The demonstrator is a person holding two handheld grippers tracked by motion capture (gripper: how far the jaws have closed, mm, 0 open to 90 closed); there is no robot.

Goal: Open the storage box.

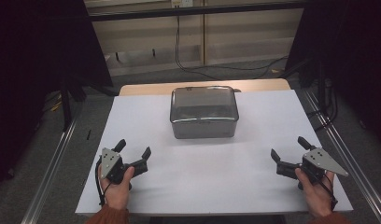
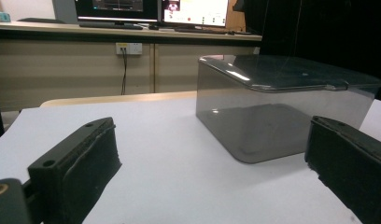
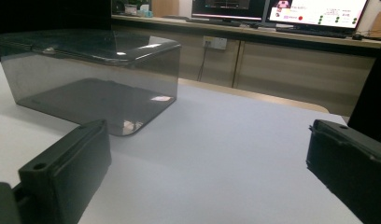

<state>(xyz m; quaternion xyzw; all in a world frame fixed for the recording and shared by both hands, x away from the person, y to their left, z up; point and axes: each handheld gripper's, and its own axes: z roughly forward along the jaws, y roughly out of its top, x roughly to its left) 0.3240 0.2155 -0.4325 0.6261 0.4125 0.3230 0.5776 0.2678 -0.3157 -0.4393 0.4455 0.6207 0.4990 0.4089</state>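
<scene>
High view puts the smoky translucent box (image 1: 204, 112) with its closed lid (image 1: 203, 102) at the far middle of the white board (image 1: 188, 186), which lies on a wooden table (image 1: 132, 88); the box stands square to the person, upright, with nothing touching it. From the left gripper view the box (image 2: 277, 107) sits ahead and to the right of the jaws, its lid (image 2: 291, 72) seated flat on the rim, and no contents can be made out through the tinted wall. The right gripper view shows the same box (image 3: 93, 79) ahead and to the left. Outward from it, the left gripper (image 1: 132, 151) rests near the board's near left part, held in the left hand (image 1: 116, 186), jaws spread wide with nothing between them. The right gripper (image 1: 287, 148) mirrors it at the near right, in the right hand (image 1: 317, 189), jaws likewise wide apart and empty. Both stand well apart from the box. This looks like the starting stance, before any approach. The next move probably calls for bringing both grippers forward and inward toward the box, one to steady the body while the other takes an edge of the lid, and for care on the smooth plastic, which may slip under the pads.
</scene>
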